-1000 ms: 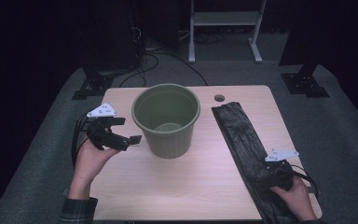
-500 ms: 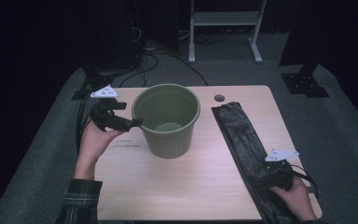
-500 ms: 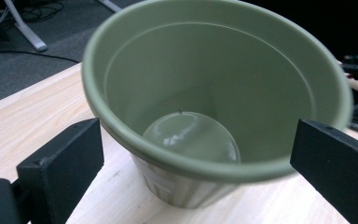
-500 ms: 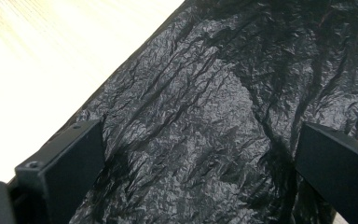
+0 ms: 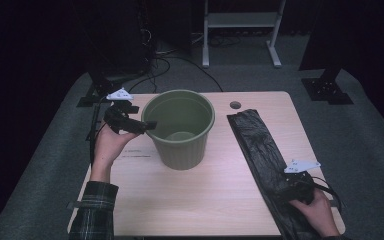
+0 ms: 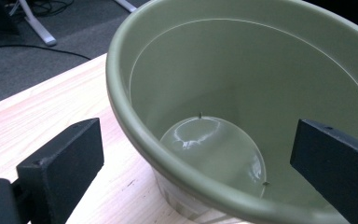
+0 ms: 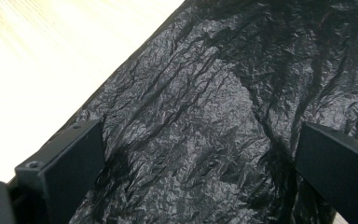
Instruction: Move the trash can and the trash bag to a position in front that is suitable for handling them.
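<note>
Olive-green plastic bin [image 5: 181,127]: upright, empty, at desk centre, toward the far edge. Black plastic bag [image 5: 260,150]: crumpled, flattened into a long strip, lying along the right side.

The bag [image 5: 265,155] is running off the near edge of the high view, its near end lying hidden under the right gripper [image 5: 295,182]. The bin [image 6: 242,140] is hiding its own base, and the picture's edges are cutting its rim.
</note>
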`<state>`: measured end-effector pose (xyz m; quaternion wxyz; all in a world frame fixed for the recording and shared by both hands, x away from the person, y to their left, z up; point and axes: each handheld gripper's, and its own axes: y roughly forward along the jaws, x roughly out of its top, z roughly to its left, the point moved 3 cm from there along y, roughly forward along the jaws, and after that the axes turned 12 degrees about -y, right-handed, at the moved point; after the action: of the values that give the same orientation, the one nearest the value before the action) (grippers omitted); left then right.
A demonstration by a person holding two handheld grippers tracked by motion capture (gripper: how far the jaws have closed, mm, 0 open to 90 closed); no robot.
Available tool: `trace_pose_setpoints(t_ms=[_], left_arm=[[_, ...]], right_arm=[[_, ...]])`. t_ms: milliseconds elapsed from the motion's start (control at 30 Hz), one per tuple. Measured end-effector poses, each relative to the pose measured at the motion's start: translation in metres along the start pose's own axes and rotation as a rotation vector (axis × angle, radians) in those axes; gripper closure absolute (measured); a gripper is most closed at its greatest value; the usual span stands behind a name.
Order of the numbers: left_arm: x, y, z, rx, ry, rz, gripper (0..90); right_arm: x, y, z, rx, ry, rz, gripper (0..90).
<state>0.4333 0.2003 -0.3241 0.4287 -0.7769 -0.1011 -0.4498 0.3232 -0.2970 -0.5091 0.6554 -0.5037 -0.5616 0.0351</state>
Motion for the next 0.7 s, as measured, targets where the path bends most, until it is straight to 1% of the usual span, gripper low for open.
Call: trace_pose_setpoints(t_ms=[33, 133, 167, 200, 233, 267, 300, 367, 433, 500, 567, 600, 667, 700], left_arm=[[0.000, 0.000, 0.000, 0.000, 0.000, 0.000, 1.0], [-0.002, 0.008, -0.001, 0.000, -0.001, 0.026, 1.0], [-0.002, 0.008, -0.001, 0.000, -0.001, 0.026, 1.0], [-0.002, 0.010, -0.002, 0.000, 0.006, 0.033, 1.0], [-0.003, 0.012, -0.003, 0.004, 0.007, 0.033, 1.0], [-0.004, 0.014, -0.004, 0.019, 0.010, 0.039, 0.4], [-0.004, 0.014, -0.004, 0.019, 0.010, 0.039, 0.1], [-0.006, 0.015, -0.004, 0.015, 0.006, 0.045, 0.6], [-0.008, 0.018, -0.005, -0.011, -0.006, 0.050, 0.7], [-0.010, 0.019, -0.006, -0.010, -0.012, 0.044, 0.5], [-0.011, 0.019, -0.008, -0.012, -0.012, 0.039, 0.5], [-0.011, 0.020, -0.012, -0.019, -0.005, 0.042, 0.5], [-0.012, 0.020, -0.014, -0.023, 0.000, 0.047, 0.5], [-0.013, 0.021, -0.020, -0.031, 0.010, 0.050, 0.5]], right_arm=[[0.000, 0.000, 0.000, 0.000, 0.000, 0.000, 0.5], [0.000, 0.000, 0.000, 0.000, 0.000, 0.000, 0.5], [0.000, 0.000, 0.000, 0.000, 0.000, 0.000, 0.5], [0.000, 0.000, 0.000, 0.000, -0.001, 0.000, 0.5], [0.000, 0.000, 0.000, 0.000, 0.000, 0.000, 0.5], [0.000, 0.000, 0.000, 0.000, 0.000, 0.000, 0.5], [0.000, 0.000, 0.000, 0.000, 0.000, 0.000, 0.5], [0.000, 0.000, 0.000, 0.000, 0.000, 0.000, 0.5], [0.000, 0.000, 0.000, -0.001, 0.000, 0.000, 0.5], [0.000, 0.000, 0.000, -0.001, -0.001, 0.000, 0.5], [0.000, 0.000, 0.000, -0.001, 0.000, 0.000, 0.5], [0.000, 0.000, 0.000, -0.001, 0.000, 0.000, 0.5], [0.000, 0.000, 0.000, 0.000, 0.000, 0.000, 0.5], [0.000, 0.000, 0.000, 0.000, 0.000, 0.000, 0.5]])
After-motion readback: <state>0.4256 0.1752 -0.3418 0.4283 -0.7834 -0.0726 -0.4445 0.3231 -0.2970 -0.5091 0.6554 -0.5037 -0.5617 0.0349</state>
